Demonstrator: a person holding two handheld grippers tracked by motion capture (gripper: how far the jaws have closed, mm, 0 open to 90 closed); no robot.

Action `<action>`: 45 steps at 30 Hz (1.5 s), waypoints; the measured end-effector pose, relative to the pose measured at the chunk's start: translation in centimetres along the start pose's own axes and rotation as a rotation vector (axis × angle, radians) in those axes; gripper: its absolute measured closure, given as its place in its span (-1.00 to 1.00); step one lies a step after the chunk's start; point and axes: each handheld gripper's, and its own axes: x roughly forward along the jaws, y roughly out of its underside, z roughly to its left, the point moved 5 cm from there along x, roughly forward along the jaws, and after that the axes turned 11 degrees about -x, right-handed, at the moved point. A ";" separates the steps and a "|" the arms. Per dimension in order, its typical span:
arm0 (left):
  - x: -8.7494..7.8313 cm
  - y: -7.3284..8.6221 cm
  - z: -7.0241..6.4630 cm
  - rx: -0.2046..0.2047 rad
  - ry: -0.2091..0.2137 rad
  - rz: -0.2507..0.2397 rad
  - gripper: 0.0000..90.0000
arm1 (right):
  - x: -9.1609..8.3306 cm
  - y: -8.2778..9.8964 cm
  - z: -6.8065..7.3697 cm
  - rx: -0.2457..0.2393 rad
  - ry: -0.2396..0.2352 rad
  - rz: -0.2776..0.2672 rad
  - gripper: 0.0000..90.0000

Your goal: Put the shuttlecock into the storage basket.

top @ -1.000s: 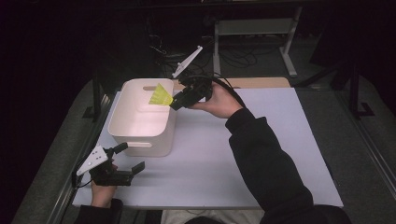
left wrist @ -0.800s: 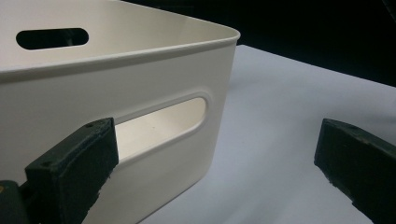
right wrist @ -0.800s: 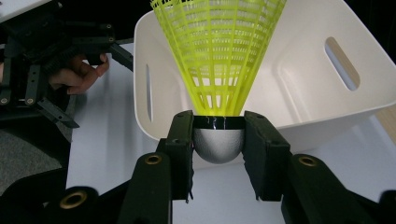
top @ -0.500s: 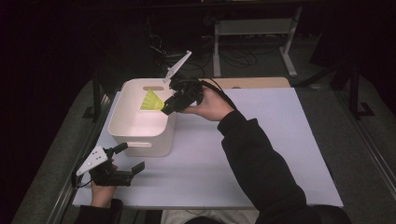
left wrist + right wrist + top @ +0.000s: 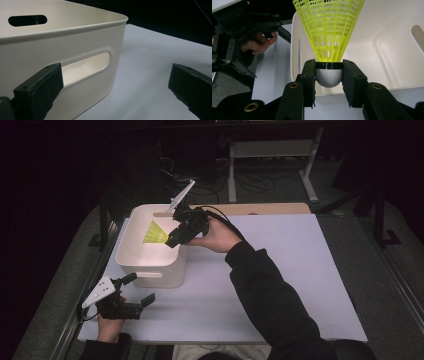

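A yellow shuttlecock (image 5: 155,233) with a grey rounded base (image 5: 328,77) is held over the open white bin (image 5: 131,265). My right gripper (image 5: 172,239) is shut on that base, its jaws pinching the base from both sides, the net skirt (image 5: 329,27) pointing into the bin. The bin's inside wall (image 5: 387,40) lies under the shuttlecock. My left gripper (image 5: 141,290) rests open at the table's near left corner, just in front of the bin, nothing between its jaws. In the left gripper view the bin's near wall with its handle slot (image 5: 86,66) is close.
The white table top (image 5: 300,270) stretches to the right of the bin. A wooden strip (image 5: 260,208) runs along the table's far edge. A wooden stick end (image 5: 418,37) leans at the bin's rim. Cables and a metal stand (image 5: 272,150) lie on the dark floor beyond.
My right gripper has carried the shuttlecock leftward and a little lower, from the bin's right rim to over its inside. The left gripper has stayed put.
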 end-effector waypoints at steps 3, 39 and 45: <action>0.0 0.0 0.0 0.000 0.000 0.000 -1.00 | 0.4 0.0 0.0 0.003 -0.008 0.002 0.41; 0.0 0.0 -0.1 -0.001 0.004 -0.002 -1.00 | 4.8 0.6 0.0 0.033 -0.057 0.005 0.13; 0.0 0.0 0.0 0.002 0.003 0.000 -1.00 | 4.0 0.7 0.0 0.036 -0.034 -0.010 -0.17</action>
